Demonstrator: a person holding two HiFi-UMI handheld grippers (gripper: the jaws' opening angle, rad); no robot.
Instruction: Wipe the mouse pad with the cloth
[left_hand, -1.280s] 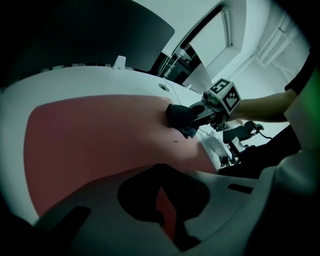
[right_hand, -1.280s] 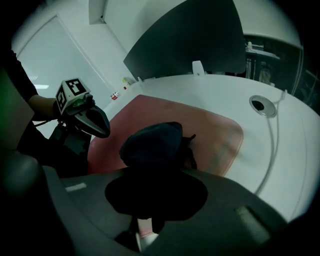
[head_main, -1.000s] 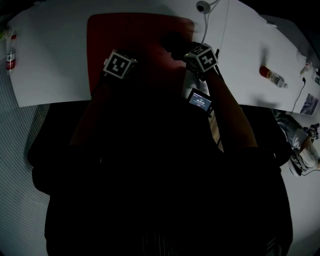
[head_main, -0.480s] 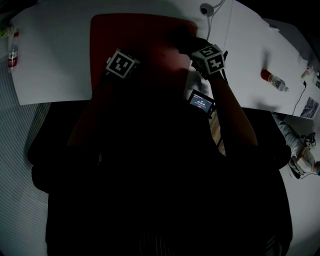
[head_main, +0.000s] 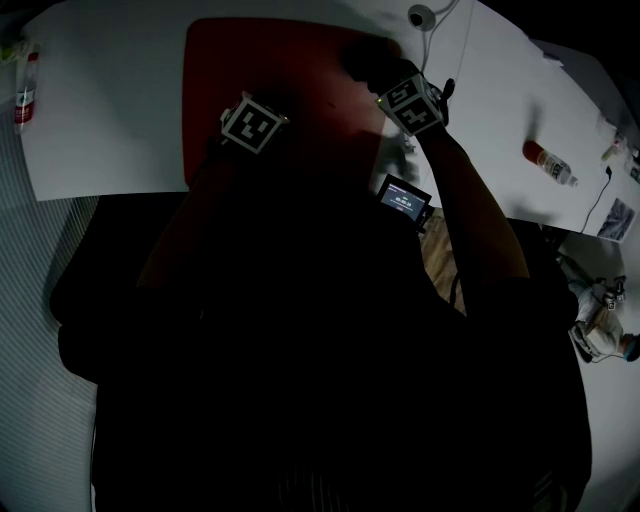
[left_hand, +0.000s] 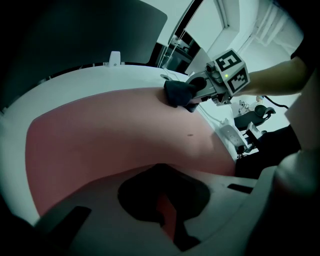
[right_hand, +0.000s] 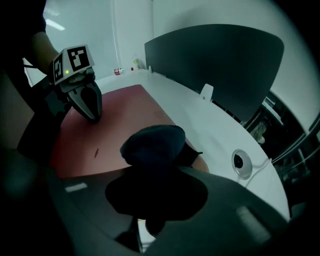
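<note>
A red mouse pad (head_main: 300, 70) lies on the white table (head_main: 110, 110). My right gripper (head_main: 385, 80) is shut on a bunched dark cloth (right_hand: 152, 142), which it presses onto the pad's far right corner (left_hand: 177, 92). My left gripper (right_hand: 92, 116) stands on the pad's left part with its dark fingers together and their tips touching the red surface. Its marker cube (head_main: 253, 124) shows in the head view, where the tips are hidden. A small dark mark (right_hand: 95, 151) sits on the pad between the two grippers.
A round webcam (head_main: 421, 17) with a cable lies just beyond the pad's far right corner. A red-capped bottle (head_main: 23, 95) stands at the table's left edge, another bottle (head_main: 548, 162) lies at the right. A dark partition (right_hand: 220, 65) rises behind the table.
My right gripper has slid the cloth to the right and farther away, toward the pad's far right corner. The left gripper has stayed pressed on the pad.
</note>
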